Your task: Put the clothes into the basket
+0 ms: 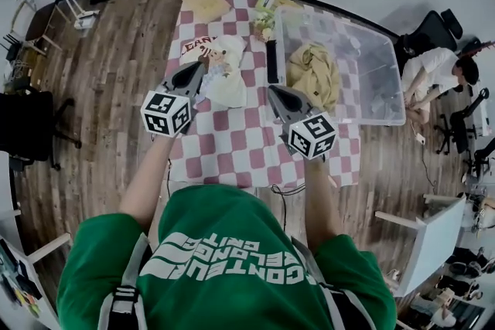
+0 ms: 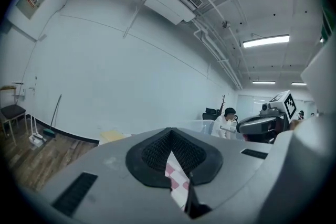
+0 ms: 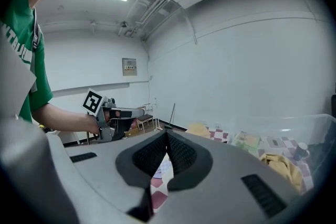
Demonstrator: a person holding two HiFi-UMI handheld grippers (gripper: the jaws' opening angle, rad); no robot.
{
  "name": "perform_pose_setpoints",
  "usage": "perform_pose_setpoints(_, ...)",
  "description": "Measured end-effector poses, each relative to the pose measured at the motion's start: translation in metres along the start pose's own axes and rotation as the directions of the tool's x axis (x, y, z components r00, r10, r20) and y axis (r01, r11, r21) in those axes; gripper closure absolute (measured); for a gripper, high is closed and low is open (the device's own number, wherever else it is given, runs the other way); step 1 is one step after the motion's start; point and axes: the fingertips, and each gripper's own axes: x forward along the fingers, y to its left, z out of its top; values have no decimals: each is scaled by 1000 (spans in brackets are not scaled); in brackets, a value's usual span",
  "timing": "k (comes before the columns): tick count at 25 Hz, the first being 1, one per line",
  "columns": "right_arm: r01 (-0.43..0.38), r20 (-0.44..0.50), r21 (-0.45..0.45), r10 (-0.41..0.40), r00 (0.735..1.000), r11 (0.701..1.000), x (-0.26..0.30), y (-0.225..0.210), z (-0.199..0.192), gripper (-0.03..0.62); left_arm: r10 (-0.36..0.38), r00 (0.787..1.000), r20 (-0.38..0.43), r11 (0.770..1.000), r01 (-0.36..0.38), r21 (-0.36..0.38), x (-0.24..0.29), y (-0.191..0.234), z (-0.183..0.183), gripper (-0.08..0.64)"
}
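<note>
Green sweatshirt point(image 1: 224, 259) in foreground | left gripper point(image 1: 203, 67) clenched, empty, just beside white garment point(image 1: 227, 85) at its 10 o'clock | right gripper point(image 1: 272, 90) clenched, empty, at its 3 o'clock | garment on checked table point(image 1: 232, 147) | yellow garment point(image 1: 313, 73) inside clear basket point(image 1: 371, 66), table's 2 o'clock
</note>
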Motion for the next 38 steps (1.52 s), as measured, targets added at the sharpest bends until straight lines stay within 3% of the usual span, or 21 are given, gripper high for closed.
perform_pose_setpoints(11,-48,-80,-3,48,996,999,101,20,-13,583,75,995,-60,997,-76,-29,-25,80,-35,557)
perform_pose_setpoints(21,151,-168,60,-139,976,987,179,-21,-60,583,97,981,-165,995,-99,-3,-24,126,-83,557)
perform_pose_setpoints(29,250,-285,121,-208,936,961,225,-60,-128,583,107,956,-274,993,-114,-8,5,160,-146,557)
perform_pose_setpoints(35,272,-340,176,-201,919,946,255,-77,-165,576,47,948,-314,993,-79,-91,39,176,-189,557)
perform_pose_setpoints(36,266,-348,194,-187,919,944,261,-78,-171,543,33,947,-319,992,-70,-104,44,178,-194,557)
perform_pose_setpoints(38,253,-369,227,-157,916,941,272,-80,-183,379,7,945,-326,990,-53,-133,55,183,-205,544)
